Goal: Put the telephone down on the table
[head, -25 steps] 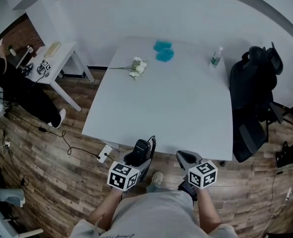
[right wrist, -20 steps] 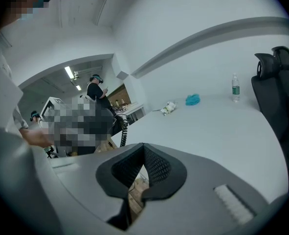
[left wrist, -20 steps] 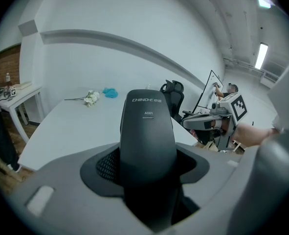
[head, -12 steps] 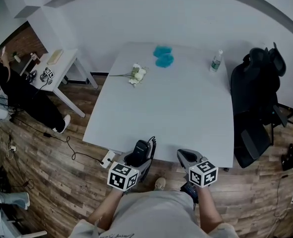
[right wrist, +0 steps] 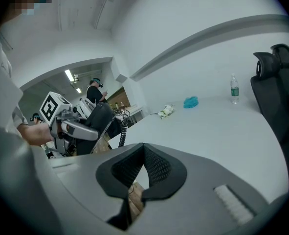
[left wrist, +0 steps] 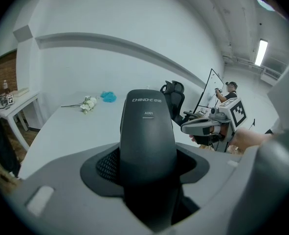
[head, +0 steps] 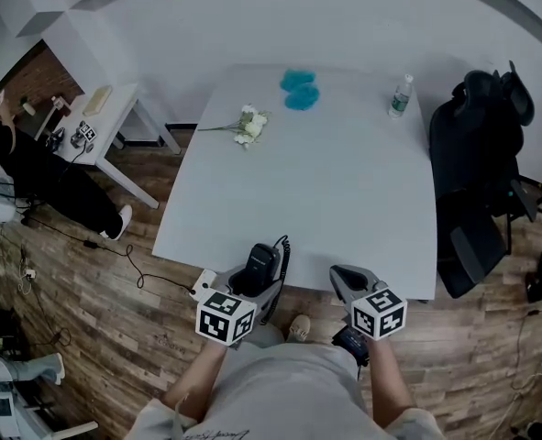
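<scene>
A black telephone handset (head: 259,264) sits between the jaws of my left gripper (head: 255,282), just at the near edge of the white table (head: 326,181). In the left gripper view the telephone (left wrist: 149,131) stands upright, clamped by the dark pads, and its top reaches out over the tabletop. A coiled cord (head: 283,250) hangs from it. My right gripper (head: 347,280) hovers beside it at the same table edge, its pads closed together with nothing in them (right wrist: 143,161).
White flowers (head: 250,125), a blue cloth-like lump (head: 298,90) and a water bottle (head: 399,96) lie at the table's far side. A black office chair (head: 477,154) stands at the right. A small side table (head: 101,117) and a person (head: 23,168) are at the left.
The left gripper with the telephone has crept slightly forward to the table's near edge. The head view has shifted a little. Both grips look the same.
</scene>
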Available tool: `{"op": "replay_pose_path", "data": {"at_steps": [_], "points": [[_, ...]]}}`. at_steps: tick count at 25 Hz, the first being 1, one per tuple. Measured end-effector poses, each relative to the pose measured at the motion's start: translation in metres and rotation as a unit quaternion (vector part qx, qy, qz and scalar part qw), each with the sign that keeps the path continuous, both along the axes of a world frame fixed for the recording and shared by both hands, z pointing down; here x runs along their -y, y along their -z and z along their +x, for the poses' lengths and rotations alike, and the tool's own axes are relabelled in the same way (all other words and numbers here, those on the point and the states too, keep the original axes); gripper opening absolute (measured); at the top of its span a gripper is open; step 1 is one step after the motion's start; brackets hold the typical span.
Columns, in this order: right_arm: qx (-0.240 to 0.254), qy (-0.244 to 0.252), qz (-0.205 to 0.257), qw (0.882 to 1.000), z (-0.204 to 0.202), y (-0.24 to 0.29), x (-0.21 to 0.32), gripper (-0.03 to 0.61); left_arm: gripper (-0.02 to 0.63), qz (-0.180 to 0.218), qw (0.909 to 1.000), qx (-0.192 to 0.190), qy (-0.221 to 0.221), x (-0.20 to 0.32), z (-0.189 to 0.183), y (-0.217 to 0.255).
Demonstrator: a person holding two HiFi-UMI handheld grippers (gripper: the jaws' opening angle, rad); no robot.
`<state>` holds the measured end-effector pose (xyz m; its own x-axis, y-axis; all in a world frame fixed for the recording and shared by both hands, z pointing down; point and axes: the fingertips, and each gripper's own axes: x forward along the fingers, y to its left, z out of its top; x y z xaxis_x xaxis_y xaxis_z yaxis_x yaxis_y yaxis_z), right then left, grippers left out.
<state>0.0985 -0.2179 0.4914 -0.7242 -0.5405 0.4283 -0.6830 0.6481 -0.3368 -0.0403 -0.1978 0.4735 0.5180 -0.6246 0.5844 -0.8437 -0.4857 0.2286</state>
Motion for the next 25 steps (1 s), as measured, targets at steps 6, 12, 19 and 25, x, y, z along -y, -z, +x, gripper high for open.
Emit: {"op": "replay_pose_path", "data": {"at_steps": [6,12,19,25], "points": [[-0.001,0.0,-0.009,1.0,-0.005,-0.001,-0.002,0.006,0.299,-0.005,1.0,0.002,-0.006,0.006,-0.003,0.002],[-0.006,-0.012,-0.015,1.0,-0.004,-0.005,0.007,0.006,0.299,-0.014,0.9998,0.003,-0.017,0.018,-0.006,-0.002],[-0.02,-0.03,-0.019,0.999,-0.005,-0.004,0.026,0.006,0.299,-0.013,0.9992,0.001,-0.038,0.044,-0.009,-0.003],[-0.032,-0.042,-0.026,0.998,-0.006,-0.005,0.035,0.006,0.299,-0.015,0.9984,-0.009,-0.054,0.063,-0.007,-0.008]]}}
